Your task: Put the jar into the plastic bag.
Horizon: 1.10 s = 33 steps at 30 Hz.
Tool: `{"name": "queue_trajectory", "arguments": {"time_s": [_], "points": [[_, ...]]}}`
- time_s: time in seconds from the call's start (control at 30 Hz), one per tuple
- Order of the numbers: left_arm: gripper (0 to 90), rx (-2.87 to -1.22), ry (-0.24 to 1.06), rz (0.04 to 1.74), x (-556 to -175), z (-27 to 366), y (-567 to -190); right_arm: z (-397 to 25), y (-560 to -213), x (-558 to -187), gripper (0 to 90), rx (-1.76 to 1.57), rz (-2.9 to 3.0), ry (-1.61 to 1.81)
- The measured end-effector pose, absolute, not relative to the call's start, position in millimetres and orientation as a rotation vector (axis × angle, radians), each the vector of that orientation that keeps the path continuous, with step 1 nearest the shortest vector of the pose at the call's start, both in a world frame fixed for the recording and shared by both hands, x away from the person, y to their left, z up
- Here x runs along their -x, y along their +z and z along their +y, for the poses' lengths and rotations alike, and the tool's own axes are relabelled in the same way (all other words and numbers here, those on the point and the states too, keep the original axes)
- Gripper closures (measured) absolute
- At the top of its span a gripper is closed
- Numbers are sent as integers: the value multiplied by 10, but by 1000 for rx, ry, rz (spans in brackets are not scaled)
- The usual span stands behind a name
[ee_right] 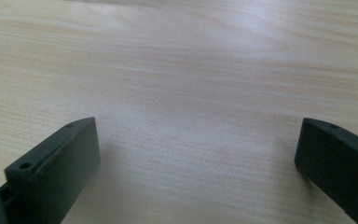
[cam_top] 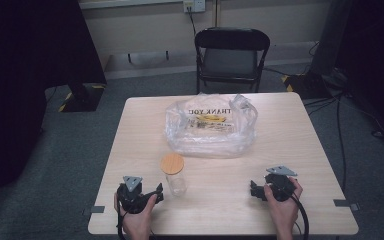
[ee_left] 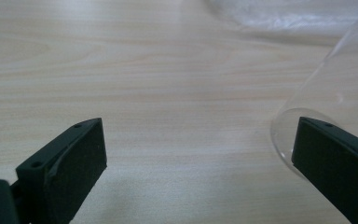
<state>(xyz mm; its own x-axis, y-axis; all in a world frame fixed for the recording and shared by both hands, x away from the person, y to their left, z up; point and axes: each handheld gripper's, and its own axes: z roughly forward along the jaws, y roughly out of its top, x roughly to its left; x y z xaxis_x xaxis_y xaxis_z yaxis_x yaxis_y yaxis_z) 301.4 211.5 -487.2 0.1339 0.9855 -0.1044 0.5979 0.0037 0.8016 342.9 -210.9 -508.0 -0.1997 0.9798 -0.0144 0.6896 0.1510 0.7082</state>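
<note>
Left tool and right tool, both released, rest on pale woodgrain desk near clear glass jar, crinkled plastic bag.

Evenly lit from overhead; dark room edges. Soft glare on table. Gripper views slightly blurred, shadows faint.

Left tool and right tool both gape wide.
</note>
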Motion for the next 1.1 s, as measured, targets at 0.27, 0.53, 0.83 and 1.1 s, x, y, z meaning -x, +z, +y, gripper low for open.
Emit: {"name": "queue_trajectory", "arguments": {"time_s": [0.27,0.53,0.83,1.1], "points": [[41,-1645,678,1469,-2823,2089,-4781,-2109,-5080,-3429,0,-1587,1954,798],[25,-1629,662,1391,-2696,2083,-4629,-2109,-5080,-3429,0,-1587,1955,798],[22,-1633,662,1271,-2594,1957,-4444,-2109,-5080,-3429,0,-1587,1954,798],[19,-1690,616,1203,-2669,1795,-4364,-2109,-5080,-3429,0,-1587,1954,798]]}}
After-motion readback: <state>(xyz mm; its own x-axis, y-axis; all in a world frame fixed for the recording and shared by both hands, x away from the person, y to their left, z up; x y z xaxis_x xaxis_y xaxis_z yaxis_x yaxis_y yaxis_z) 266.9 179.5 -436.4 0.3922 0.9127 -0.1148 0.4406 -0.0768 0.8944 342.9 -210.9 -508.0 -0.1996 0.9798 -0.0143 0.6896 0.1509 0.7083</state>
